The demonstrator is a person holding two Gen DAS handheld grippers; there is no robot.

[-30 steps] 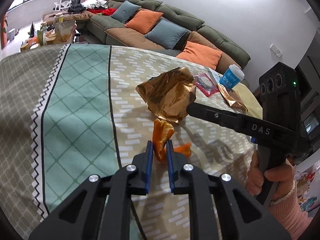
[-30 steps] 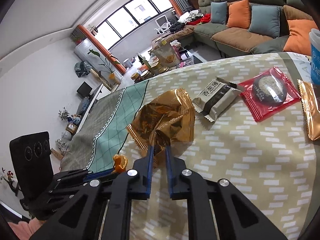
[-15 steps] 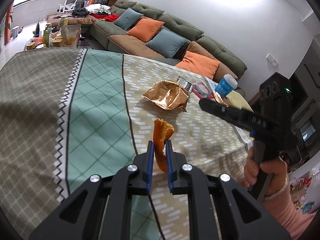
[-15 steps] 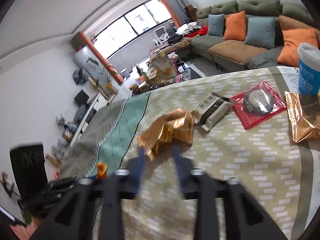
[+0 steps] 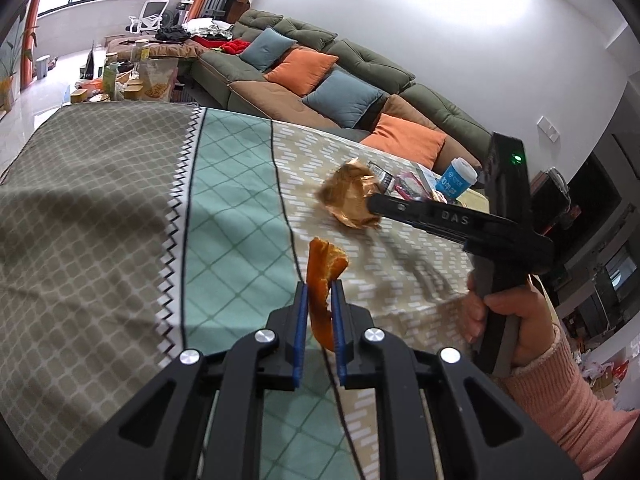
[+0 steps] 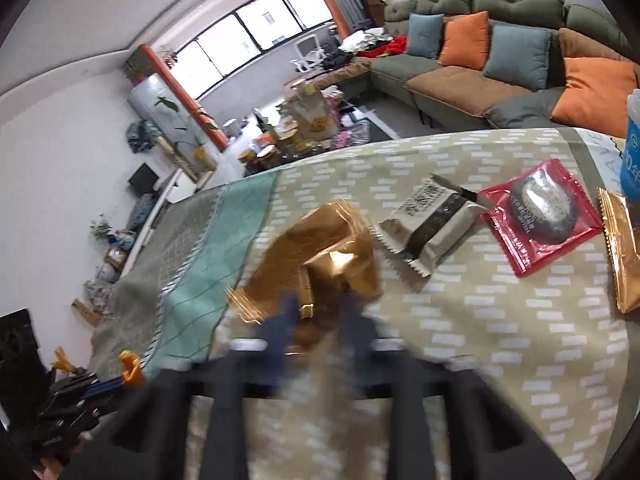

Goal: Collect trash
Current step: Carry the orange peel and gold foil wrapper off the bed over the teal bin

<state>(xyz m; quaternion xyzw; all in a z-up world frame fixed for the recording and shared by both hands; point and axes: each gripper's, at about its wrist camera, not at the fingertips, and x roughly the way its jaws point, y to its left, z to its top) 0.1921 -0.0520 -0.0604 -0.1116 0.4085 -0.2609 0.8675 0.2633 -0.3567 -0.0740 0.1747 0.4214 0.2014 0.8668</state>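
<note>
Left hand-held gripper (image 5: 320, 300): blue pads clamped narrow on a curled strip of orange peel (image 5: 323, 280), held up clear of the table (image 5: 120, 208) with the patterned green-and-beige cloth.

Right hand-held gripper (image 6: 316, 312): motion-blurred. Fingers look spread apart, tips at or just over the crumpled gold foil wrapper (image 6: 320, 248). Cannot tell if it grips the wrapper; looks open. The wrapper lies on the beige part of the cloth.

Beside the wrapper: grey-and-black sealed snack pack (image 6: 430, 224), red sealed snack packet (image 6: 540, 216), flat gold packet (image 6: 624, 248) at the right edge, blue-and-white cup (image 5: 456, 180). These look unopened, probably not trash.

Step, my read: peel secured, wrapper pickup in hand. No bin in either view.

Next: settle the right gripper, close on a raised fold of foil, not the flat edge. Foil is slippery and springy, so bite deep. Then carry both pieces to wherever the trash goes.
</note>
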